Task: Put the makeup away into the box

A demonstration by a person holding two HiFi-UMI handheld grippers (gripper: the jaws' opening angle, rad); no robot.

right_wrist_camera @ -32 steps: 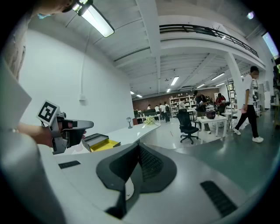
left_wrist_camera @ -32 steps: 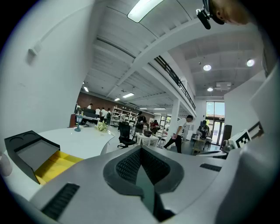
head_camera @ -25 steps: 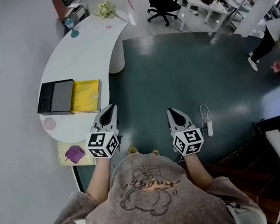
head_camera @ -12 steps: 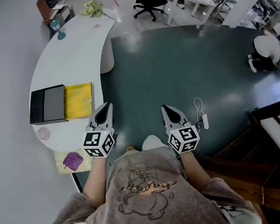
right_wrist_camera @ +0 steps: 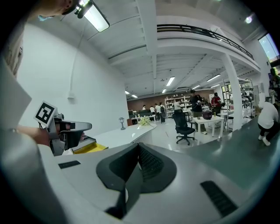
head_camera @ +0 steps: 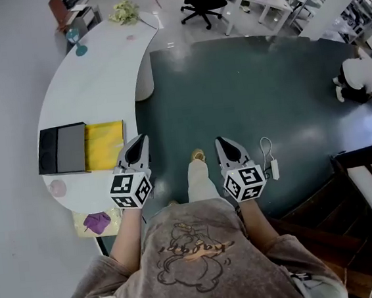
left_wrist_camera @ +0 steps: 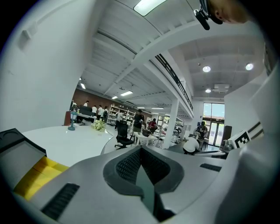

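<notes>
While clamped shut on nothing, held side by side, pointing forward: left gripper (head_camera: pixel 143 139), right gripper (head_camera: pixel 219 141), over dark green floor (head_camera: pixel 247 105). Just left of left gripper, on white curved tabletop (head_camera: pixel 99 75): open box (head_camera: pixel 105 145), yellow inside, dark lid (head_camera: pixel 60 149) lying flat alongside. Near tabletop's close edge, small pink round item (head_camera: pixel 57 187).
</notes>
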